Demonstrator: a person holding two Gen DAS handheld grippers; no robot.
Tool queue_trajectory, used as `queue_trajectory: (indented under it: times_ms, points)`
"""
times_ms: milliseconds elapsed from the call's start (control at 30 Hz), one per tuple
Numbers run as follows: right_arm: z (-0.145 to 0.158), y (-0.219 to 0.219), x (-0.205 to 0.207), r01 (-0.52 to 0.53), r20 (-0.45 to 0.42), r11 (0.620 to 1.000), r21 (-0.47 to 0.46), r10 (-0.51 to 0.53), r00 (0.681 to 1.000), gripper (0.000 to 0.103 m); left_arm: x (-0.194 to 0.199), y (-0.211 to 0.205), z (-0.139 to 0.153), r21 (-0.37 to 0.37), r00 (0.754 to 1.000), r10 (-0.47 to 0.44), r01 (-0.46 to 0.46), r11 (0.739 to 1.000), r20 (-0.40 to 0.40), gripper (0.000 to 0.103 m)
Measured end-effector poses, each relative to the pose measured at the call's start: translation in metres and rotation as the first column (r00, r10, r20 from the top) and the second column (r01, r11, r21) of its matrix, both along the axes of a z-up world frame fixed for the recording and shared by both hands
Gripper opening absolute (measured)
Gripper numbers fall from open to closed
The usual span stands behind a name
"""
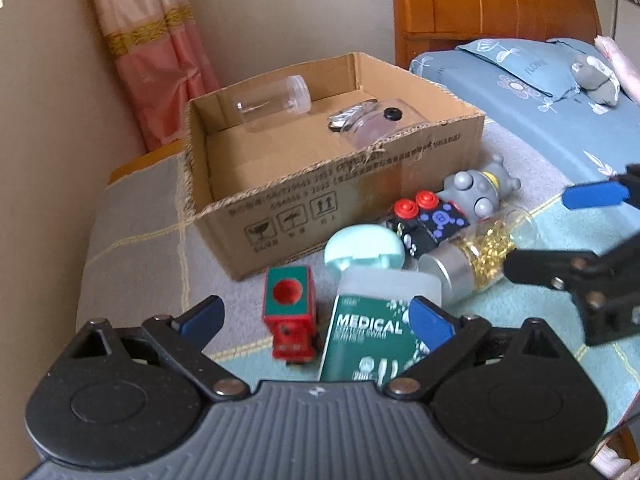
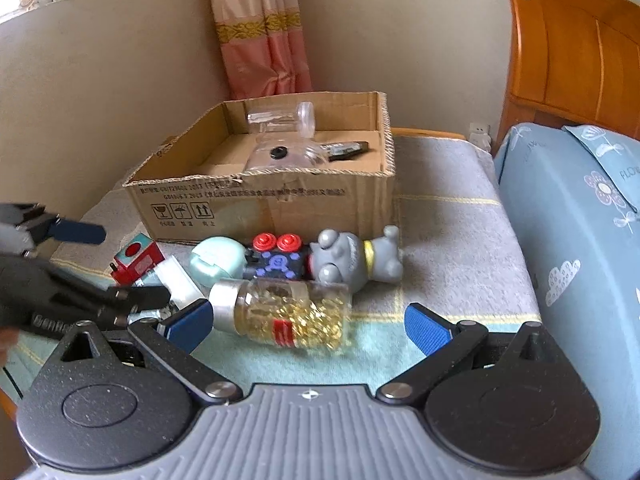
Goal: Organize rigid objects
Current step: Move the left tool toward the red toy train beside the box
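While the jar of gold beads (image 2: 292,314) lies on its side at lower centre on the cloth-covered surface (image 2: 448,240), its base blurs. The right tool (image 2: 308,326) gapes wide around it, touching nothing. The left tool (image 1: 316,320), also spread, straddles the blurred red toy (image 1: 290,320) and the half-hidden swab bottle (image 1: 372,312). The cardboard box (image 2: 280,196) stands behind.

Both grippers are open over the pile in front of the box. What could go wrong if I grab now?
The gold-bead jar lies on its side, so it might roll off the right gripper pads. The left gripper spans both the red toy block and the medical swab bottle, so closing could pinch both or knock one away.
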State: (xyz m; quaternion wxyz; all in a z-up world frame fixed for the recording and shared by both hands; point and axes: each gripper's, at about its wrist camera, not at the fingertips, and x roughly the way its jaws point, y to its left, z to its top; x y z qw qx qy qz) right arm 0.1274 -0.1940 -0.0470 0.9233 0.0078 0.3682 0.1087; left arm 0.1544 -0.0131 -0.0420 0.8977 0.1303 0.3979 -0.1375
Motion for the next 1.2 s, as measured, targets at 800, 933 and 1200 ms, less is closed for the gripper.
queue_trajectory:
  times_ms: [800, 933, 1200]
  points:
    - [-0.019, 0.006, 0.023, 0.011, -0.018, 0.996, -0.086, -0.013, 1.000, 0.103, 0.027, 0.070, -0.011, -0.028, 0.975, 0.217, -0.216, 0.976, 0.043, 0.098]
    - [-0.023, -0.007, 0.017, 0.009, -0.019, 0.997, -0.079, -0.011, 1.000, 0.103, 0.029, 0.086, -0.015, -0.022, 0.967, 0.254, -0.253, 0.967, 0.038, 0.098]
    - [-0.043, -0.012, 0.009, -0.041, -0.050, 0.985, -0.168, 0.033, 0.998, 0.103, 0.016, 0.087, -0.020, -0.065, 0.983, 0.180, -0.178, 0.982, 0.029, 0.098]
